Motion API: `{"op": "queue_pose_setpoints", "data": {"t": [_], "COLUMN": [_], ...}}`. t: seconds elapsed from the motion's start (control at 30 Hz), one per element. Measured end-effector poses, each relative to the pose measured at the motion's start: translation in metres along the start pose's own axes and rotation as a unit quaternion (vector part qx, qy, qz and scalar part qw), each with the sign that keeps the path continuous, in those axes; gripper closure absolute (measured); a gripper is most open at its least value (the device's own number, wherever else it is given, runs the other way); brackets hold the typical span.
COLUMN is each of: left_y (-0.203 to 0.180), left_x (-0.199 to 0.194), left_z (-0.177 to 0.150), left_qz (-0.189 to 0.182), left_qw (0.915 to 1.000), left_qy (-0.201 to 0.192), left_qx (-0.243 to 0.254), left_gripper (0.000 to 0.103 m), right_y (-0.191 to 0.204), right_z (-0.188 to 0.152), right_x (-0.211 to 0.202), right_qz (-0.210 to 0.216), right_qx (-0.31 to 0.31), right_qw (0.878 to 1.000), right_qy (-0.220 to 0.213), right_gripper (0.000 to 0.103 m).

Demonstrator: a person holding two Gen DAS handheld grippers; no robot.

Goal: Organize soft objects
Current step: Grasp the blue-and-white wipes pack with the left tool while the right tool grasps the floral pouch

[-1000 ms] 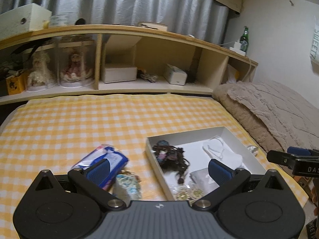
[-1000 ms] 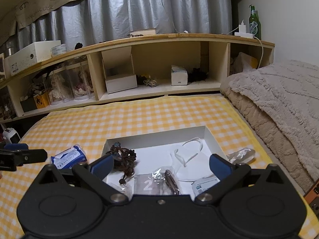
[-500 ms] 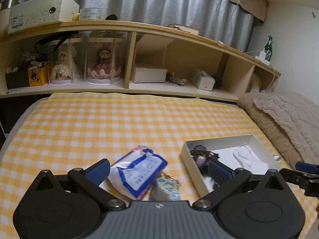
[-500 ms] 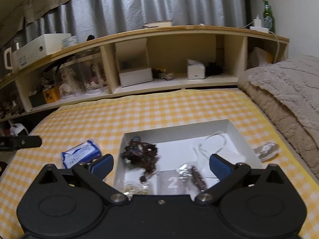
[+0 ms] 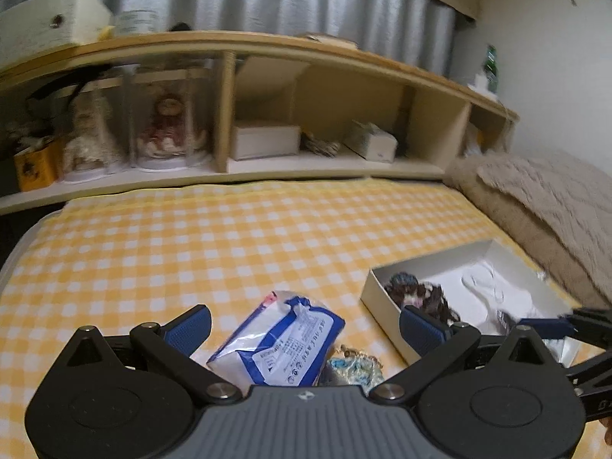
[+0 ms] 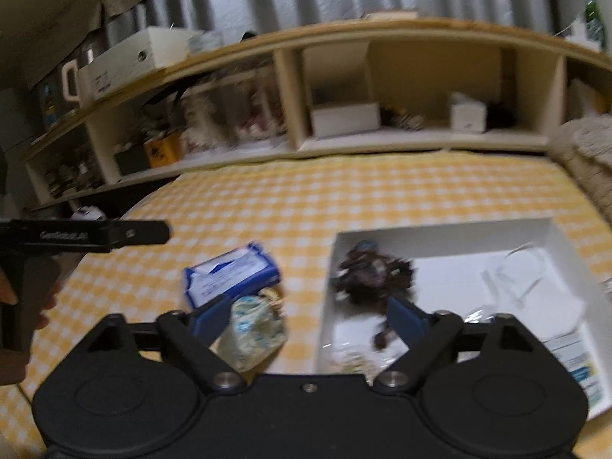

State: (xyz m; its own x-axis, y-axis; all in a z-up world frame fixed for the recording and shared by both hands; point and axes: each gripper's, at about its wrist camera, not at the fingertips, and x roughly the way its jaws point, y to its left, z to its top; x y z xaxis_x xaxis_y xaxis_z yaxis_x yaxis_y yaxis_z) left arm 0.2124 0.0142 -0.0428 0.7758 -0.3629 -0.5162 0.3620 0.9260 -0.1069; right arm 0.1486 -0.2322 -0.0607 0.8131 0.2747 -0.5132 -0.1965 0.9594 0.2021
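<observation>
A blue and white tissue pack (image 5: 283, 338) lies on the yellow checked bed cover, between the open fingers of my left gripper (image 5: 306, 327). A small pale blue pouch (image 5: 355, 369) lies beside it. In the right wrist view the pack (image 6: 231, 273) and the pouch (image 6: 254, 331) lie left of a white box (image 6: 443, 231) that holds a dark tangled hair piece (image 6: 373, 275), a white mask (image 6: 528, 283) and small packets. My right gripper (image 6: 310, 315) is open and empty, above the pouch and the box's left wall.
A wooden shelf (image 5: 267, 168) with dolls, boxes and clutter runs along the bed's far side. A beige fluffy blanket (image 5: 554, 199) lies at the right. The left gripper's body (image 6: 84, 235) shows at the left of the right wrist view.
Both grippers have swung left. The tissue pack now sits between my left fingers, and the right view now takes in the pack and pouch. Both stay open.
</observation>
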Motion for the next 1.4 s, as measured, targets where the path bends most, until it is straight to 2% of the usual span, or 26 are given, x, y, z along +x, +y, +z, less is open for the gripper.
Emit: {"op": "queue_pose_setpoints", "data": {"t": [0.23,0.3,0.43,0.57,0.73,0.77,0.8,0.83,1.03,1.23,1.4], "left_y": [0.004,0.010,0.025,0.039,0.041,0.040,0.037,0.036,0.029,0.024,0.018], "left_x": [0.033,0.042,0.059,0.074,0.092,0.095,0.098,0.101,0.112,0.109,0.105], "left_z": [-0.011,-0.014,-0.020,-0.026,-0.028,-0.028,-0.028,-0.027,-0.032,-0.035,-0.025], "left_qz": [-0.037,-0.039,-0.038,-0.043,-0.054,-0.059,-0.061,-0.063,-0.069,-0.046,-0.026], "left_qw": [0.9975,0.9967,0.9964,0.9961,0.9947,0.9944,0.9941,0.9937,0.9893,0.9826,0.9880], "left_qy": [0.033,0.043,0.059,0.070,0.080,0.080,0.079,0.081,0.120,0.175,0.149], "left_qx": [0.051,0.056,0.049,0.031,0.034,0.038,0.042,0.046,0.046,0.041,0.032], "left_gripper": [0.000,0.000,0.000,0.000,0.000,0.000,0.000,0.000,0.000,0.000,0.000], "right_y": [0.018,0.020,0.024,0.029,0.032,0.033,0.034,0.035,0.035,0.042,0.045], "right_z": [-0.007,-0.007,-0.010,-0.013,-0.019,-0.020,-0.021,-0.022,-0.020,-0.022,-0.033], "right_x": [0.039,0.049,0.069,0.090,0.109,0.111,0.113,0.115,0.106,0.078,0.056], "right_qz": [0.045,0.059,0.074,0.083,0.088,0.090,0.090,0.089,0.100,0.130,0.137], "right_qx": [-0.008,-0.002,0.001,0.003,0.004,0.003,0.000,-0.007,-0.024,-0.050,-0.050], "right_qw": [0.998,0.997,0.995,0.993,0.990,0.990,0.989,0.989,0.986,0.979,0.975], "right_qy": [0.042,0.052,0.070,0.089,0.106,0.110,0.114,0.120,0.133,0.147,0.166], "right_gripper": [0.028,0.037,0.042,0.052,0.055,0.061,0.072,0.076,0.082,0.086,0.086]}}
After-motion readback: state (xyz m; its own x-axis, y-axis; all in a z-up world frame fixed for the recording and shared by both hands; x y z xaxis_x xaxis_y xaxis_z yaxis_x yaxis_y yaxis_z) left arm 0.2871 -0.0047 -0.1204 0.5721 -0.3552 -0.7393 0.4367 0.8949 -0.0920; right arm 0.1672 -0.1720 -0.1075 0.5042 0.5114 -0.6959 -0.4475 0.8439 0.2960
